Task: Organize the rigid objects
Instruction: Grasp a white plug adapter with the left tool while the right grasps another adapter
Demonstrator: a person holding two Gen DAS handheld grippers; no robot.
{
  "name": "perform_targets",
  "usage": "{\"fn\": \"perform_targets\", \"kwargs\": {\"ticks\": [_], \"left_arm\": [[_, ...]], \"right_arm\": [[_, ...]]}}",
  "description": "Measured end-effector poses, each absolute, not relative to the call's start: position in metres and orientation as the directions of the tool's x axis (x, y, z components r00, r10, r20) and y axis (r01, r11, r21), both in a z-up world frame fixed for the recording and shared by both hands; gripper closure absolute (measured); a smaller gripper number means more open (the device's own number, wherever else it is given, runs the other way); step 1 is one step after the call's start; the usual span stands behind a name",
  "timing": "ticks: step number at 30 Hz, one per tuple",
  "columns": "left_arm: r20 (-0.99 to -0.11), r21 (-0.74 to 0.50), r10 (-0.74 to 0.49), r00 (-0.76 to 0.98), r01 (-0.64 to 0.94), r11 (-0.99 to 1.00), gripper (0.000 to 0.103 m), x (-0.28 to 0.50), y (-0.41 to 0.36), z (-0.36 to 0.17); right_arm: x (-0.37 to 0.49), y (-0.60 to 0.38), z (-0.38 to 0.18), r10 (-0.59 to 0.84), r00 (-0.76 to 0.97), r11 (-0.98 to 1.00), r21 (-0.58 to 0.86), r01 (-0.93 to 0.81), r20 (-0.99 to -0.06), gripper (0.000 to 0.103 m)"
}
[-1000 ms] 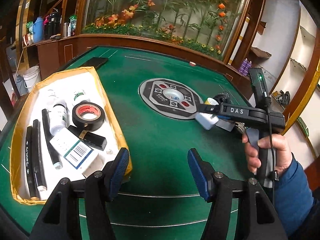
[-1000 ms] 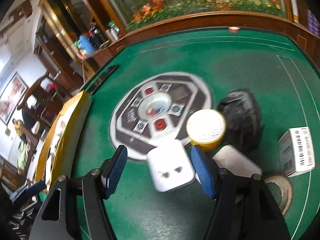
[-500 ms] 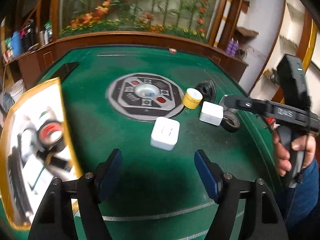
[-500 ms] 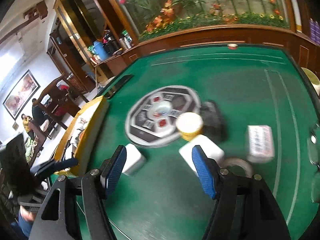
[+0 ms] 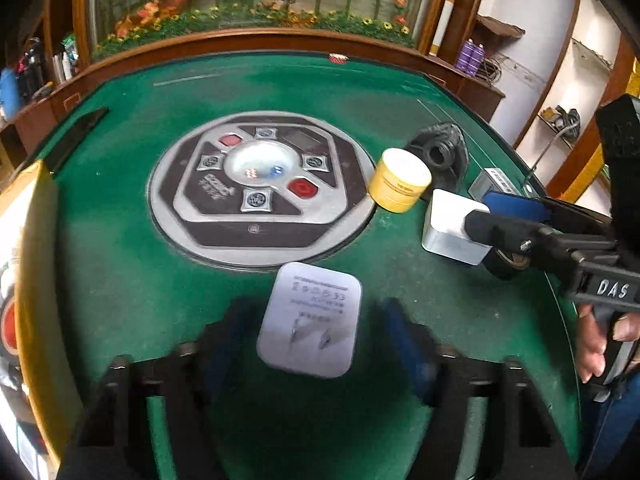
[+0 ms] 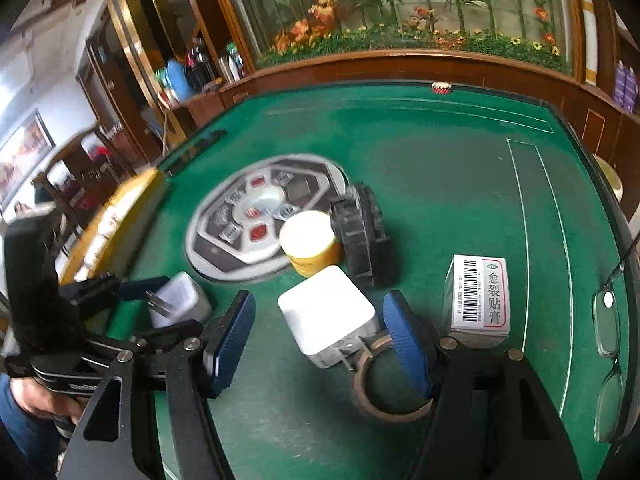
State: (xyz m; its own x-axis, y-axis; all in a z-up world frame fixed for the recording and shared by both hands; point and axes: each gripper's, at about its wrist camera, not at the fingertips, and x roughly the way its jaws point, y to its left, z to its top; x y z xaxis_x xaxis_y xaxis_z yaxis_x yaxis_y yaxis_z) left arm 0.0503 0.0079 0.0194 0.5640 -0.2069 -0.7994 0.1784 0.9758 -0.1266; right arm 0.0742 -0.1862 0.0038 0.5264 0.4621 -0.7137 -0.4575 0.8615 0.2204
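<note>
A white charger plug with two prongs (image 5: 309, 322) lies on the green table (image 5: 120, 280) between the open fingers of my left gripper (image 5: 316, 344); it also shows in the right wrist view (image 6: 180, 300). A second white charger block (image 6: 328, 316) lies between the open fingers of my right gripper (image 6: 320, 340), leaning on a tape ring (image 6: 388, 384). In the left wrist view that block (image 5: 448, 228) sits by the right gripper's fingertips (image 5: 478, 222). Neither gripper touches its plug.
A yellow jar (image 6: 310, 244), a black part (image 6: 360, 236), a barcoded medicine box (image 6: 480, 294) and glasses (image 6: 608, 344) lie near the right gripper. The round control panel (image 5: 260, 188) fills the table's centre. A yellow-rimmed tray (image 5: 24, 280) of sorted items is at the left.
My left gripper swung right from the tray and closed in on the pronged plug. My right gripper left that plug on the table and moved down around the second charger block.
</note>
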Motion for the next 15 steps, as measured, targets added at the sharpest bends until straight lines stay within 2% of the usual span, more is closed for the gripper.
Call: {"fn": "perform_targets", "kwargs": {"ticks": [2,5,7,9,15], "left_arm": [[-0.801,-0.086,-0.178,0.572,0.184,0.979,0.061,0.048,0.005,0.019],[-0.795,-0.110,-0.190,0.577,0.170,0.979,0.061,0.042,0.009,0.020],[-0.793,-0.114,-0.190,0.579,0.166,0.980,0.061,0.034,0.009,0.020],[-0.794,-0.116,-0.187,0.579,0.159,0.981,0.061,0.028,0.009,0.019],[-0.785,-0.137,-0.201,0.586,0.151,0.979,0.061,0.013,0.011,0.022]], "right_arm": [[0.074,-0.182,-0.001,0.462,0.512,0.856,0.214,-0.470,-0.724,0.037],[0.068,-0.169,-0.006,0.432,0.522,0.850,0.139,-0.508,-0.735,0.039],[0.064,-0.158,-0.012,0.405,0.514,0.842,0.090,-0.532,-0.757,0.055],[0.057,-0.150,-0.013,0.385,0.526,0.836,0.046,-0.546,-0.758,0.056],[0.042,-0.145,-0.008,0.422,0.499,0.816,0.078,-0.572,-0.757,0.056]]}}
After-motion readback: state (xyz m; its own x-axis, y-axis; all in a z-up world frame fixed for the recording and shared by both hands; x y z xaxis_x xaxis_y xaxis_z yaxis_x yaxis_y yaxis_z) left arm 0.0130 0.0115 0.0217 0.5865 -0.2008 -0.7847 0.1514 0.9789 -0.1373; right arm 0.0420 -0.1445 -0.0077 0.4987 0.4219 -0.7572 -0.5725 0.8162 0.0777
